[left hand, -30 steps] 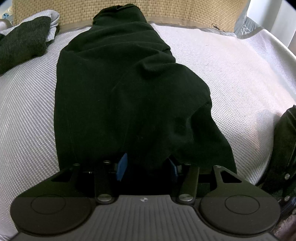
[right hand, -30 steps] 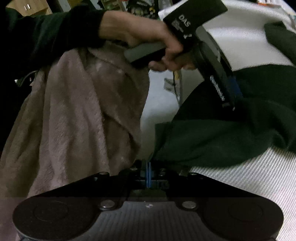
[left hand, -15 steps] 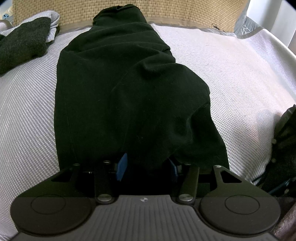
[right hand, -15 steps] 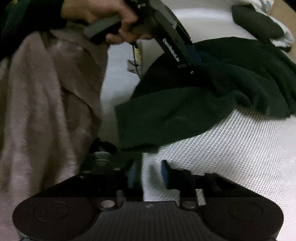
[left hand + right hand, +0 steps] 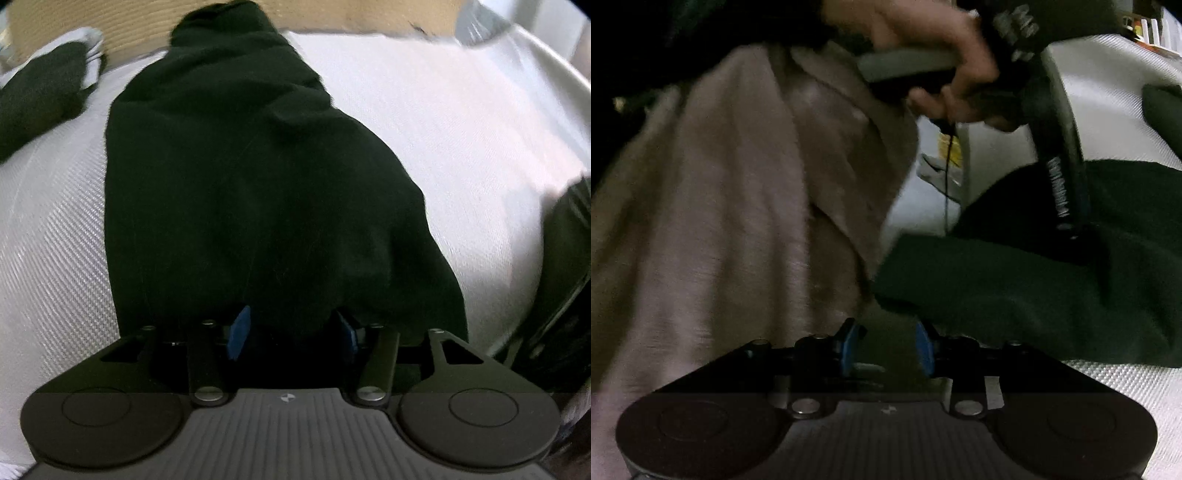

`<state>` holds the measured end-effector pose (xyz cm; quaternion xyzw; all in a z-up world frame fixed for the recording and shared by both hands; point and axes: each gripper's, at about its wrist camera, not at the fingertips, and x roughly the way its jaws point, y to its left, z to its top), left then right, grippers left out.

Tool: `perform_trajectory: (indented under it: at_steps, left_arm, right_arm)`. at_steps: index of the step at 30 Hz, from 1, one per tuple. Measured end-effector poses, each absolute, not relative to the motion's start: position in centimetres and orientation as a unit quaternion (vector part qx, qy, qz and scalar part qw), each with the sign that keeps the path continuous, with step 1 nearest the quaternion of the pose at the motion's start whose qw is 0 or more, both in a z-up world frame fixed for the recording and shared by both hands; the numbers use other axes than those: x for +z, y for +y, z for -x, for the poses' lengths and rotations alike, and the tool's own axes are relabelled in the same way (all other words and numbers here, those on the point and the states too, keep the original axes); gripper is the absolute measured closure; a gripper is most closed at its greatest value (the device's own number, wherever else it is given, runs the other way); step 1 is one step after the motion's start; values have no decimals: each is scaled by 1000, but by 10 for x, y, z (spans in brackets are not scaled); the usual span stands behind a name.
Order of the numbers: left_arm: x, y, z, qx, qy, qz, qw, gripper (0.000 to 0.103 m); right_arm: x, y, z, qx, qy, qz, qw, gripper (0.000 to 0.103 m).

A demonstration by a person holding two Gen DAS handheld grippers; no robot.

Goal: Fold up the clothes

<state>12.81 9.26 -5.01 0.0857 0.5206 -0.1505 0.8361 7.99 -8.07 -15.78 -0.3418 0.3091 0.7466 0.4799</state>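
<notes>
The black garment (image 5: 255, 177) lies lengthwise on a white woven mattress (image 5: 461, 140), stretched from the near edge up to the tan woven headboard (image 5: 351, 14) at the far edge, where its narrow end rises against the board. It is rumpled, with soft folds across its middle, and its wide near end bunches at the mattress edge.

That bunched near end sits between the fingers of the left gripper (image 5: 291, 332). The blue pads (image 5: 238, 332) stand about halfway apart with cloth filling the gap; whether they press on it or merely flank it I cannot tell, as the fabric is too dark to read there.

In the right wrist view the same garment (image 5: 1015, 295) hangs slightly over the mattress edge, and a hand (image 5: 934, 62) grips the handle of the left gripper, which points down into the cloth. The right gripper (image 5: 886, 347) sits just off the garment's corner; its fingers have just been opening and now stand partly apart, with nothing clearly between them, only a blurred dark patch ahead.

Left of that gripper hangs a pinkish-brown fleece cloth (image 5: 720, 221). At the far left corner of the mattress lies a dark grey folded garment (image 5: 37, 99) on something pale grey (image 5: 90, 44), well apart from the black one.
</notes>
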Motion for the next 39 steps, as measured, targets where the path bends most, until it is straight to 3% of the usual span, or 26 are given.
perform_trajectory:
  at_steps: [7, 12, 16, 20, 24, 29, 33, 36, 39]
  left_arm:
    - [-50, 98, -109, -191, 556, -73, 805, 45]
    - [-47, 114, -102, -167, 554, -65, 813, 48]
    - [-43, 121, -97, -132, 537, -55, 831, 48]
    - [-42, 128, -95, -94, 530, -29, 842, 50]
    - [-47, 133, -97, -75, 533, -11, 843, 50]
    - [-53, 131, -96, -68, 537, -16, 841, 50]
    - [-54, 128, -94, -72, 535, -27, 841, 50]
    - [-54, 128, -93, -72, 535, -31, 841, 50]
    - [-55, 130, -93, -70, 536, -25, 841, 50]
  right_arm:
    - [-134, -116, -104, 675, 299, 331, 587, 63]
    - [-159, -110, -101, 599, 252, 413, 638, 62]
    - [-175, -105, -79, 579, 137, 523, 610, 61]
    - [-171, -103, -87, 598, 139, 514, 600, 61]
    - [-171, -99, -83, 582, 126, 514, 618, 46]
    - [-183, -98, -75, 576, 127, 532, 608, 45]
    - [-196, -102, -57, 562, 57, 581, 586, 45]
    - [-206, -102, -47, 553, 11, 601, 577, 33]
    - [-217, -103, -40, 543, -40, 638, 544, 33]
